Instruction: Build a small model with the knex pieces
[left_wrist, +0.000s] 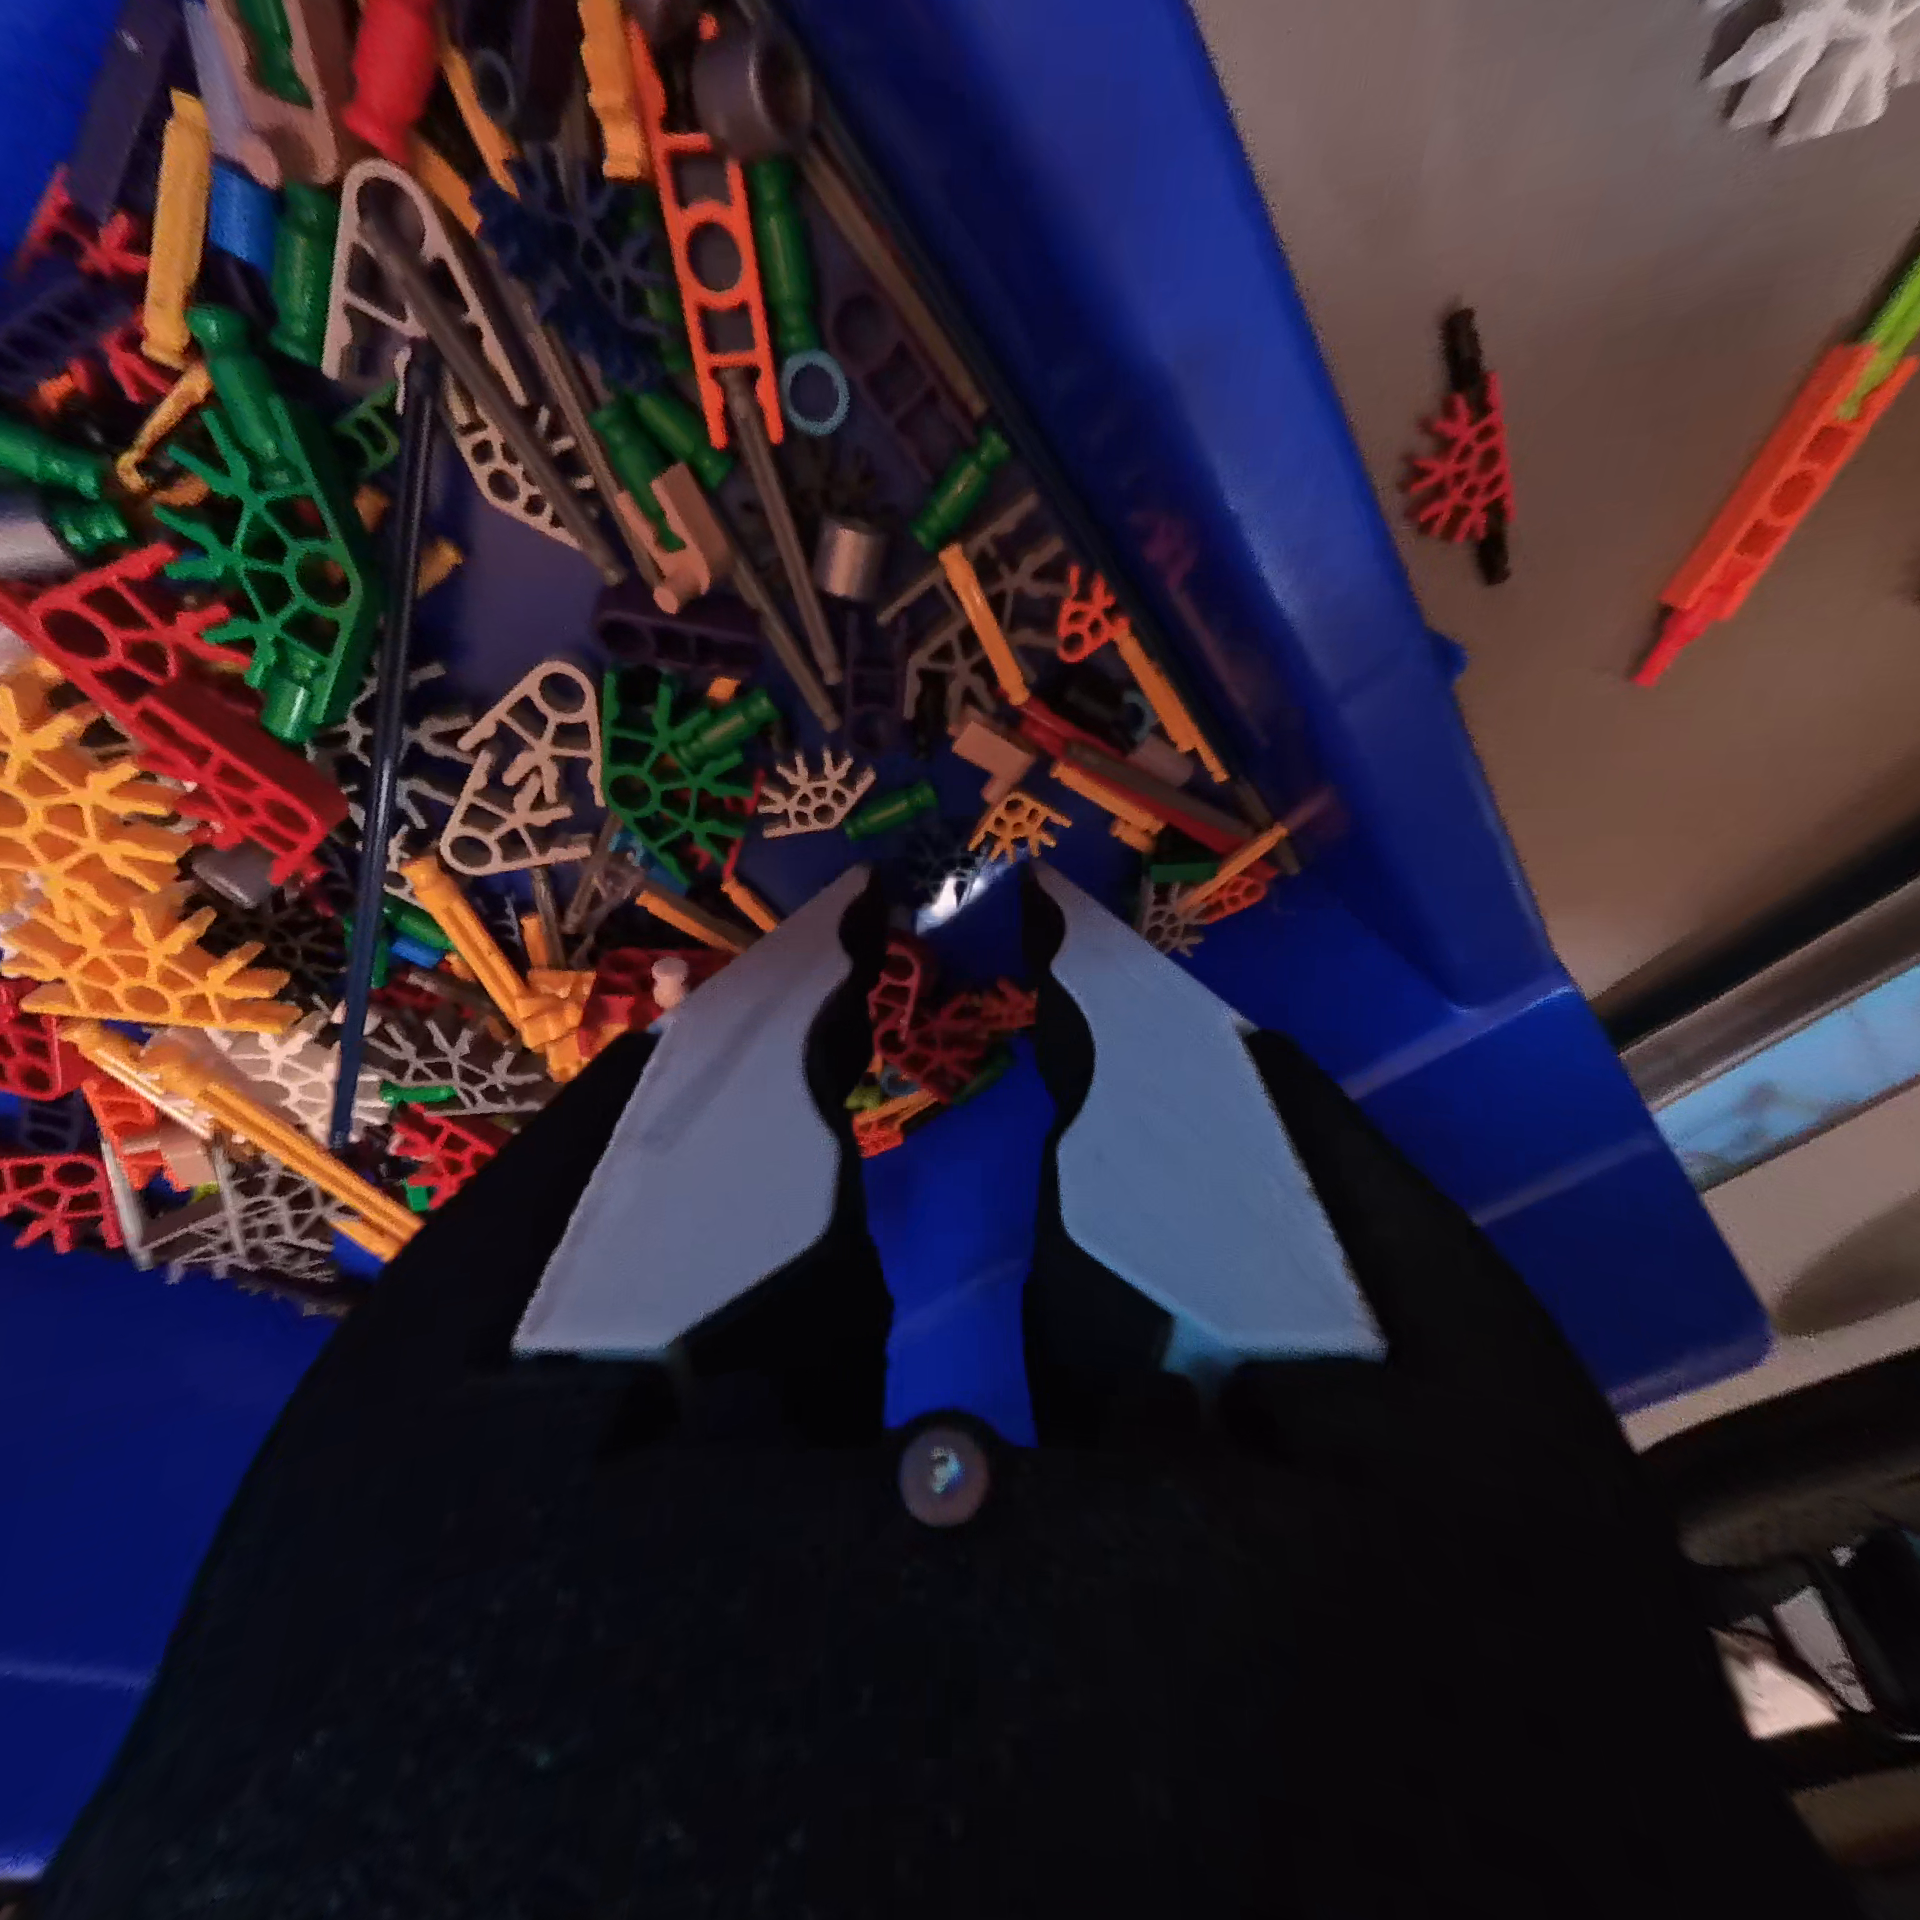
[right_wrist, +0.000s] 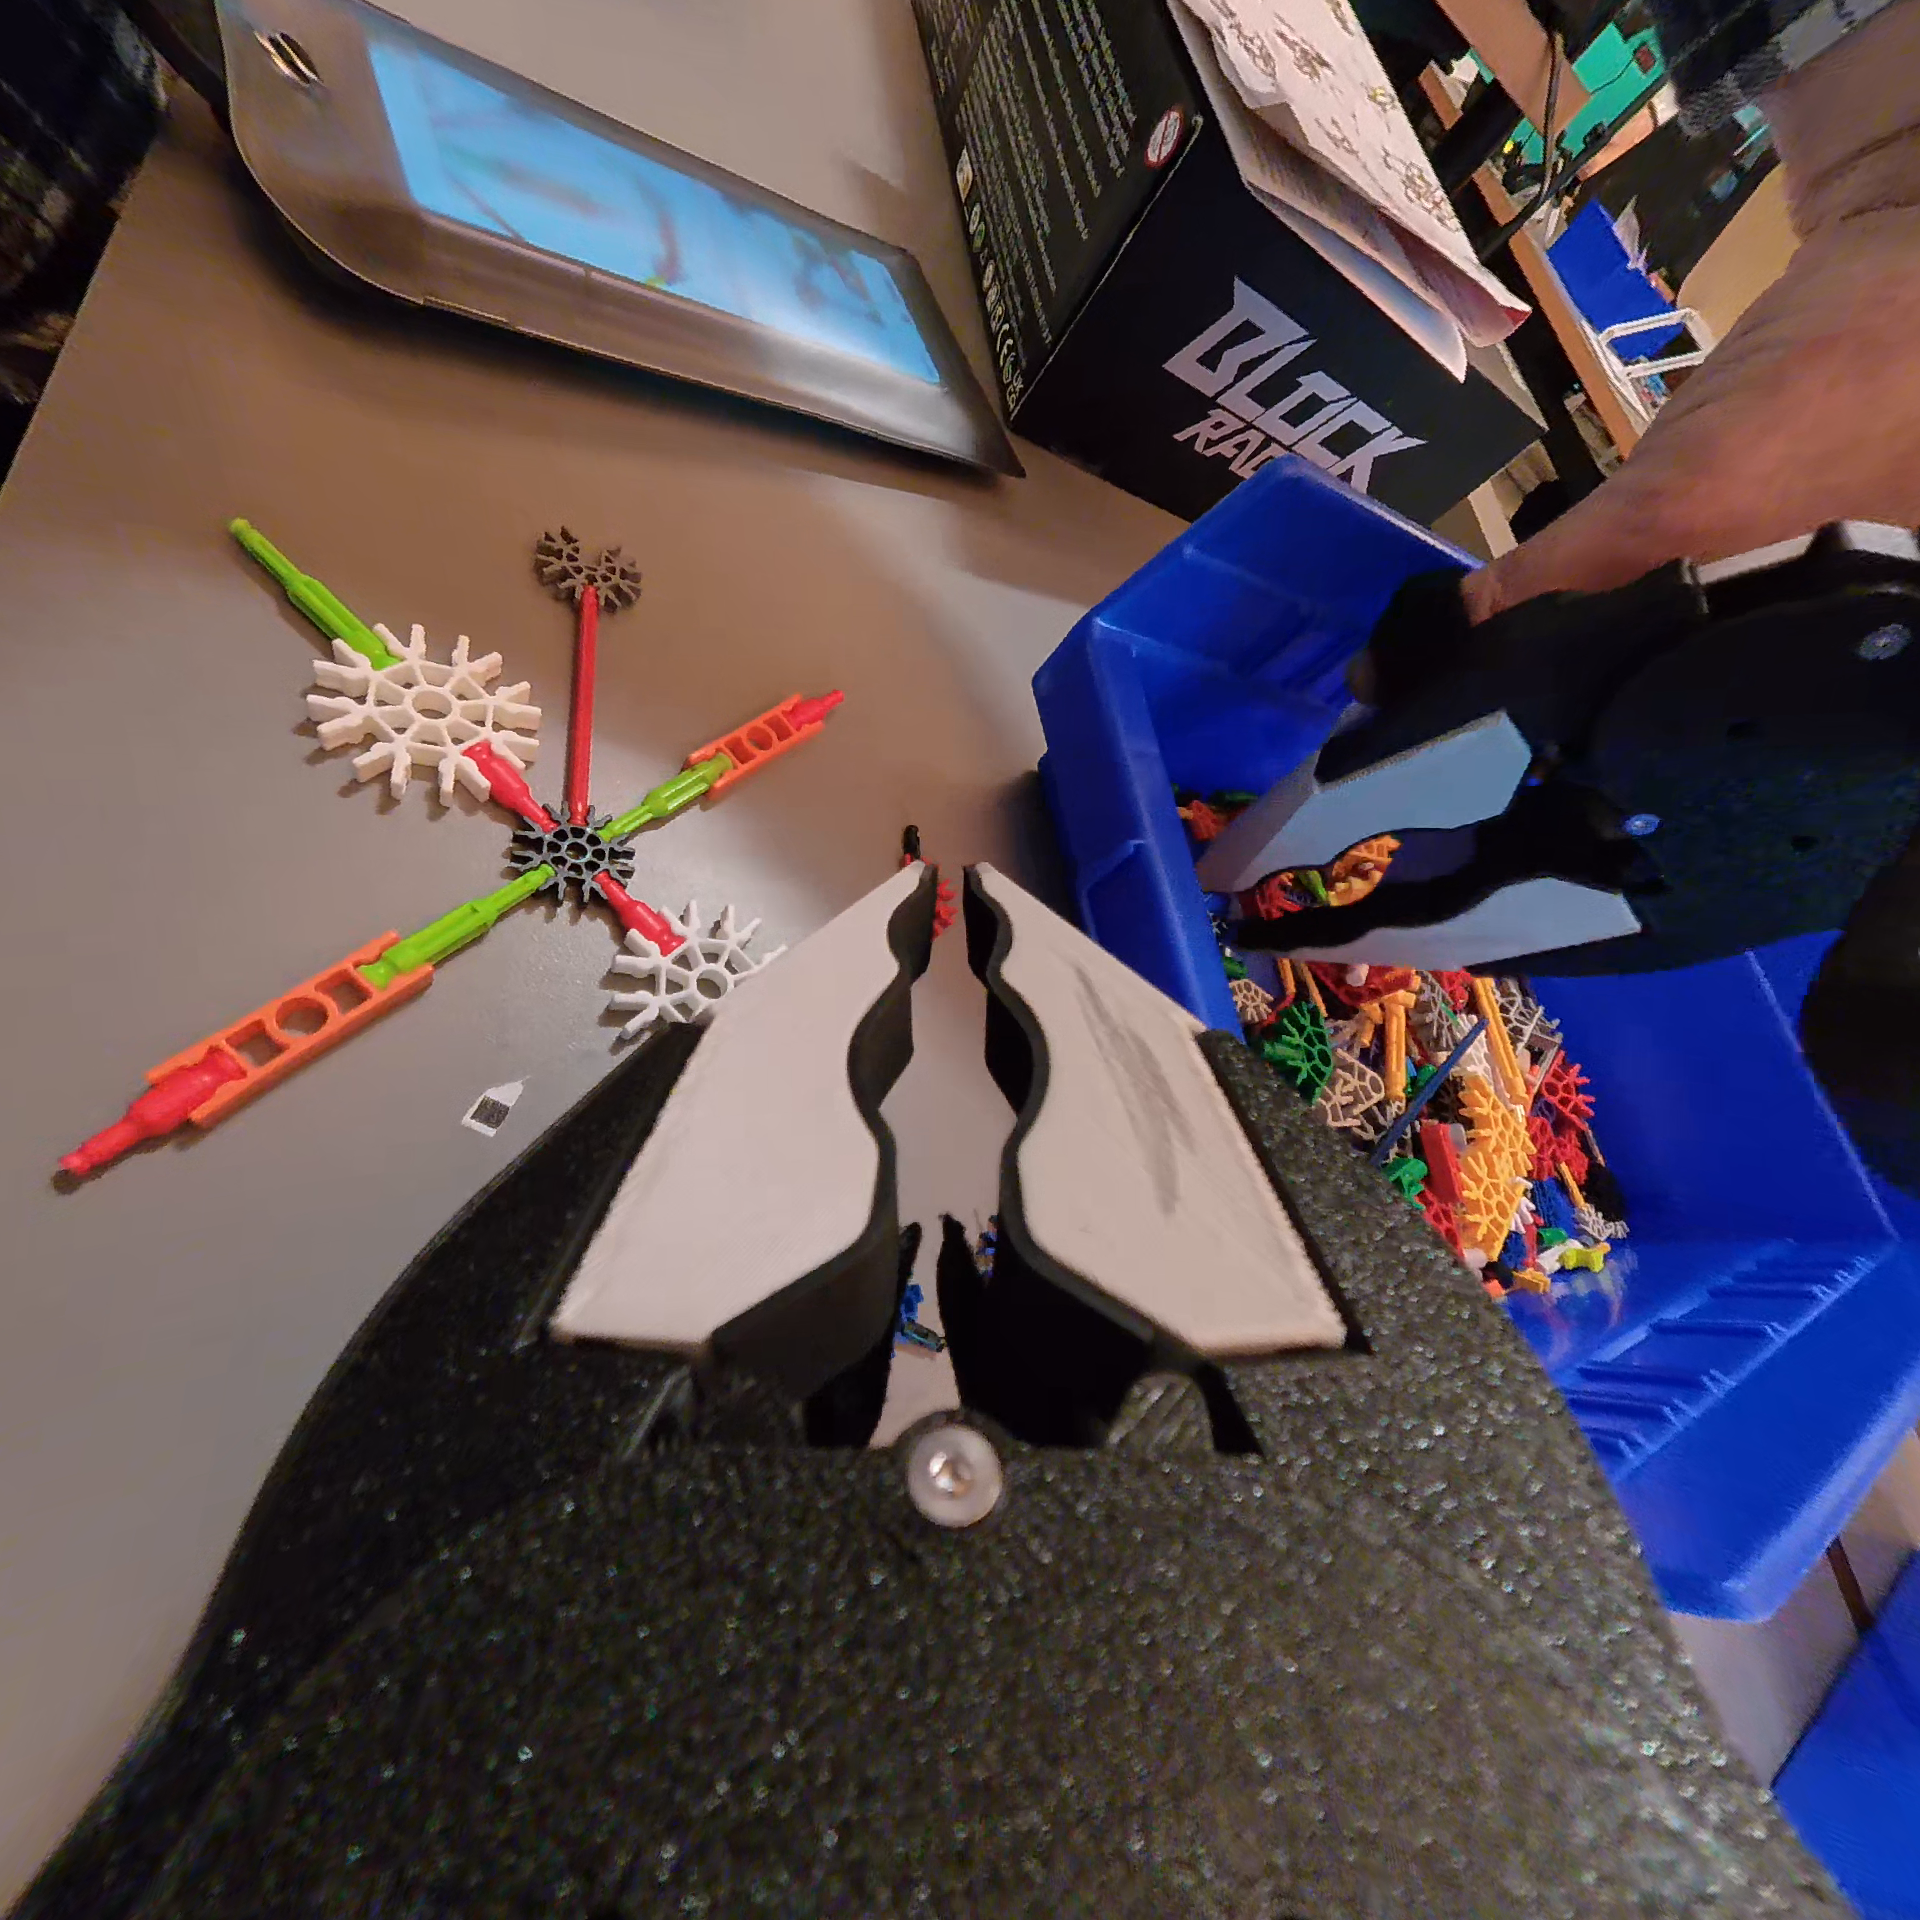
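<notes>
The left gripper (left_wrist: 951, 878) hangs over a blue bin (left_wrist: 1226, 499) of mixed plastic construction-toy pieces (left_wrist: 436, 582). Its jaws stand apart with nothing clamped between them. Between the fingers, lower down, lie red connector pieces (left_wrist: 940, 1013) on the bin floor; whether the fingers touch them cannot be told. Just past the tips, at about 12 o'clock, sits a small orange fan-shaped connector (left_wrist: 1016, 826). The heap of rods and connectors spreads from 9 to 12 o'clock. Beyond the bin wall, at 2 o'clock on the tan table (left_wrist: 1558, 727), lie a red snowflake connector on a black rod (left_wrist: 1463, 468) and, farther right, an orange strut (left_wrist: 1766, 520).

The right gripper (right_wrist: 945, 878) is over the table, left of the bin. Its jaws are nearly together, a narrow slit between the tips. Just past the tips, at 12 o'clock, peeks the same red connector on its black rod; contact cannot be told. At 10 o'clock, well apart, lies a built spoke assembly (right_wrist: 571, 850): a black hub with green and red rods, orange struts and white snowflake wheels. Farther, at 11 o'clock, lies a tablet (right_wrist: 644, 218); at 1 o'clock stands a black box (right_wrist: 1195, 312).
</notes>
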